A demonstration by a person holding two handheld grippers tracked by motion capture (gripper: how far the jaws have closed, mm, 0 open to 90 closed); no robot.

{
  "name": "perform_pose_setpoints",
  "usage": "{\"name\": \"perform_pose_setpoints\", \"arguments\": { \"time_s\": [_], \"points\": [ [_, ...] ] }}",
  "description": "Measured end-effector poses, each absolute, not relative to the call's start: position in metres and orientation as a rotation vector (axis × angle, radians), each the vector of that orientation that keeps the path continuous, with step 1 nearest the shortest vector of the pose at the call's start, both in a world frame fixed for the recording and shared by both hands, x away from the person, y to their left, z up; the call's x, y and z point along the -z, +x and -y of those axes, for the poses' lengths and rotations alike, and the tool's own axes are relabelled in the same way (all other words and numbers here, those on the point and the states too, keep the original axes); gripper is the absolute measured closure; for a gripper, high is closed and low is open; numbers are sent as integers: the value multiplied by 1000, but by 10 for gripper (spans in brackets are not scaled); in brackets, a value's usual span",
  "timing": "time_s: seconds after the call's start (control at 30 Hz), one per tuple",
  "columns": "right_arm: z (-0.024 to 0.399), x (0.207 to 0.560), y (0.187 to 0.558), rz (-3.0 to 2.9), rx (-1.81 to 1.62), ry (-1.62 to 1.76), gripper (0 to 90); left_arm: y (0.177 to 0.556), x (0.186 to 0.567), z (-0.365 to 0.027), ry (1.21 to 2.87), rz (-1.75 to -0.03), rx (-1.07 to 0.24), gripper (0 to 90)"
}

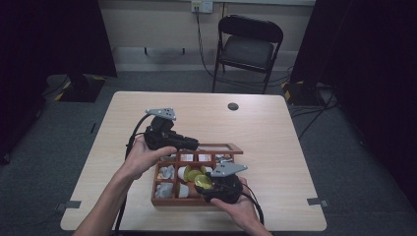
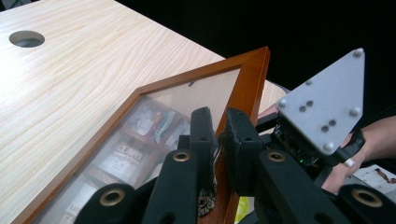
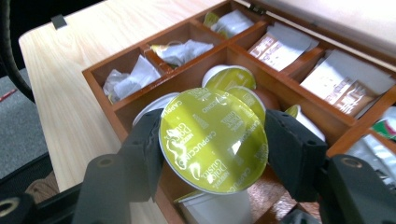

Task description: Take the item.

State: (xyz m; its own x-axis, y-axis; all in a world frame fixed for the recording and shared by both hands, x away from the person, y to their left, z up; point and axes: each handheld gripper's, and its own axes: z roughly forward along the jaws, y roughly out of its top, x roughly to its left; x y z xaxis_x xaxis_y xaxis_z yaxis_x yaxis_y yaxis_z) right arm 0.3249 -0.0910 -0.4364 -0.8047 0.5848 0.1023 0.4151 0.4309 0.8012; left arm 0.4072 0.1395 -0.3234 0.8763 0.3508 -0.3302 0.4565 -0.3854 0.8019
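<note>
A wooden compartment box (image 1: 183, 201) stands near the table's front edge, its glass-paned lid (image 2: 250, 79) raised. My left gripper (image 1: 193, 143) is shut on the lid's wooden frame, which runs between the jaws of the left gripper (image 2: 218, 135). My right gripper (image 1: 210, 186) hovers over the box's front compartments, shut on a coffee capsule (image 3: 212, 140) with a yellow-green foil top. In the right gripper view the right gripper (image 3: 218, 138) clasps the capsule's rim from both sides, foil facing the camera. More capsules (image 3: 229, 77) lie in the box below it.
Sachets (image 3: 280, 46) fill the back compartments and crumpled tea bags (image 3: 184, 49) the side ones. A round cable hole (image 1: 233, 106) sits in the table's far half. A black folding chair (image 1: 248, 44) stands behind the table. Bare tabletop (image 1: 147, 101) stretches behind and beside the box.
</note>
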Motion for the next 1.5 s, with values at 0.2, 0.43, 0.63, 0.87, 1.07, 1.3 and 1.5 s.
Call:
{"name": "perform_pose_setpoints", "arguments": {
  "time_s": [0.2, 0.43, 0.63, 0.87, 1.07, 1.3, 1.5],
  "points": [
    [98, 434, 322, -2480, -1313, 886, 398, 407, 323, -140, 2011, -587, 128, 820],
    [107, 433, 321, -2454, -1343, 916, 398, 407, 323, -139, 2012, -587, 128, 820],
    [117, 428, 320, -2421, -1358, 941, 398, 407, 323, -140, 2013, -585, 129, 820],
    [129, 423, 317, -2392, -1352, 953, 398, 407, 323, -139, 2016, -587, 126, 820],
    [142, 422, 315, -2365, -1342, 979, 398, 407, 323, -139, 2016, -587, 128, 820],
    [160, 418, 318, -2319, -1339, 1016, 398, 406, 323, -138, 2025, -573, 125, 821],
    [175, 420, 320, -2292, -1317, 1058, 398, 406, 323, -138, 2026, -572, 126, 821]
  ]
}}
